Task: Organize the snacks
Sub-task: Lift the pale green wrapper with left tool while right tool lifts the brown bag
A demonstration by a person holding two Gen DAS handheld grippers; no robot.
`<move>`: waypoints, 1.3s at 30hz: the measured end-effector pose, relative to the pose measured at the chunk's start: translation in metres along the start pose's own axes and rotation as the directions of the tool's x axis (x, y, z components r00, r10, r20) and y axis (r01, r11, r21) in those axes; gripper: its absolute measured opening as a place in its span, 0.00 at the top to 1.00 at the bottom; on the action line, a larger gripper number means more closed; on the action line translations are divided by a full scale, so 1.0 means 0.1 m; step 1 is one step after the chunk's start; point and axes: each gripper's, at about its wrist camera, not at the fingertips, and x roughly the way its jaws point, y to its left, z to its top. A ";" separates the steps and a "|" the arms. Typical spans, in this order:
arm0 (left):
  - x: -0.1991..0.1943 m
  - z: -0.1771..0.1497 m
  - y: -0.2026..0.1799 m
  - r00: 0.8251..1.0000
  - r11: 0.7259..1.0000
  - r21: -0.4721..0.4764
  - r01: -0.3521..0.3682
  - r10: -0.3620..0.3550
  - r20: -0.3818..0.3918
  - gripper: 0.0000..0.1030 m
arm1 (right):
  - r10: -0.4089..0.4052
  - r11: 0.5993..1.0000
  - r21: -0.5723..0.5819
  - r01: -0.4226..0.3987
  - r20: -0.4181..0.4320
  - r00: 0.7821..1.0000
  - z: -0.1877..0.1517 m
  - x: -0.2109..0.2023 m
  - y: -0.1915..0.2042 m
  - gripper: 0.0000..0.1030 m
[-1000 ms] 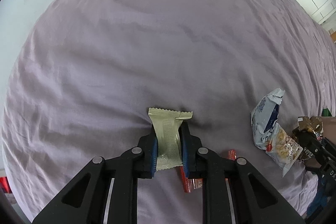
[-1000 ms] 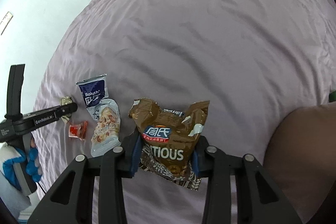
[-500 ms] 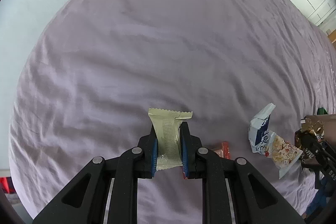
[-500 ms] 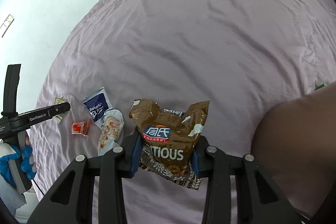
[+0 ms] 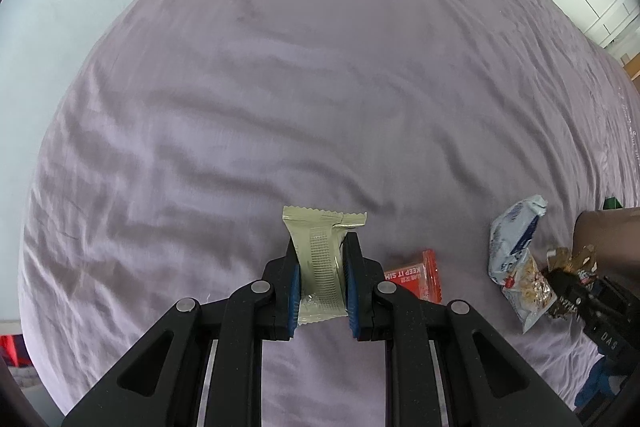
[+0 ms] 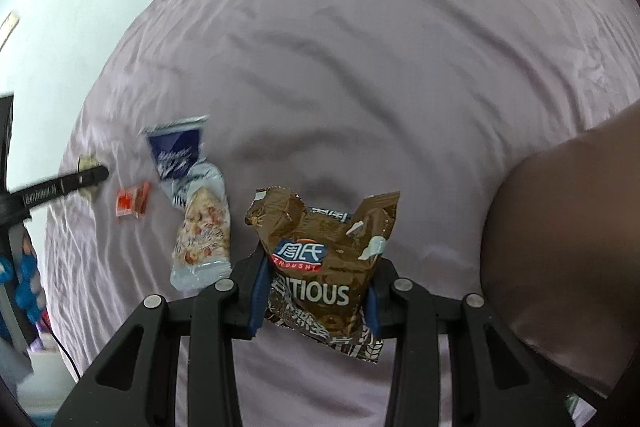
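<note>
Lilac sheet (image 5: 280, 87) below: my left gripper (image 5: 322, 279) clamps the beige bar (image 5: 320, 263), my right gripper (image 6: 316, 291) the brown bag (image 6: 324, 259); red packet (image 5: 416, 277), blue bag (image 6: 178, 151) and clear pouch (image 6: 204, 235) lie unsorted.

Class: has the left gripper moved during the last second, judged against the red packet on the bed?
Yes. The left gripper, shut on the beige bar, has lifted and shifted left: the red packet, earlier hidden beneath, now shows at its right.
</note>
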 end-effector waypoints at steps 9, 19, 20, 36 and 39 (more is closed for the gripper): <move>0.07 -0.10 0.01 1.000 1.000 -0.012 0.001 -0.001 0.001 0.85 | 0.125 0.978 -0.162 -0.134 -0.064 0.990 -0.09 -0.04 0.27 1.00; 0.03 -0.08 0.05 1.000 1.000 -0.015 -0.006 0.006 0.007 0.85 | 0.128 0.983 -0.134 -0.125 0.009 0.992 0.11 -0.09 0.44 1.00; 0.03 -0.08 0.05 1.000 1.000 -0.015 -0.006 0.006 0.009 0.85 | 0.122 0.984 -0.134 -0.119 0.014 0.992 0.13 -0.10 0.43 1.00; -0.21 -0.26 -0.16 1.000 0.999 0.044 0.004 -0.006 0.027 0.85 | 0.092 0.989 -0.123 -0.086 0.047 0.995 -0.02 -0.42 0.33 1.00; -0.27 -0.34 -0.17 1.000 0.999 0.052 0.008 -0.009 0.025 0.85 | 0.097 0.987 -0.132 -0.090 0.046 0.994 -0.15 -0.52 0.35 1.00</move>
